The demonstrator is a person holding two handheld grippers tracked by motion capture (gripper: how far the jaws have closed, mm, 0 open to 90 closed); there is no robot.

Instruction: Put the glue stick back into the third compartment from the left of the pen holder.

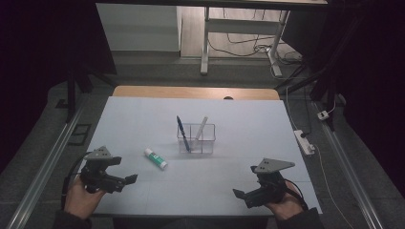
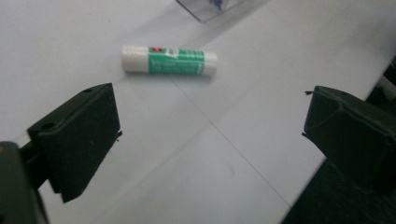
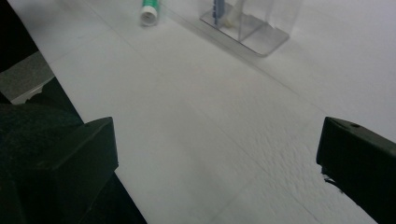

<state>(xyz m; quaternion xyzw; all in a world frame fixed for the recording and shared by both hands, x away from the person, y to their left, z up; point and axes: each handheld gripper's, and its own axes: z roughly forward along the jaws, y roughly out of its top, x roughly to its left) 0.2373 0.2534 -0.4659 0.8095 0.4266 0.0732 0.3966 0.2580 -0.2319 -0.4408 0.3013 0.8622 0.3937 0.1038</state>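
On the white table (image 1: 143, 119), glue stick (image 2: 169, 60) beyond the open left fingers (image 2: 79, 135).

Dim room around a white-topped desk

The desk (image 1: 143, 114) has a wooden edge (image 1: 196, 92) at its far side. Beyond it stands a grey metal table frame (image 1: 206, 43) on pale flooring, with loose cables (image 1: 248, 47) beside. Right of the desk a white power strip (image 1: 304, 141) lies on grey carpet (image 1: 353, 157); darkness flanks both sides.

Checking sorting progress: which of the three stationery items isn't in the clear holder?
The green-and-white glue stick; it lies flat on the white table, left of the holder.
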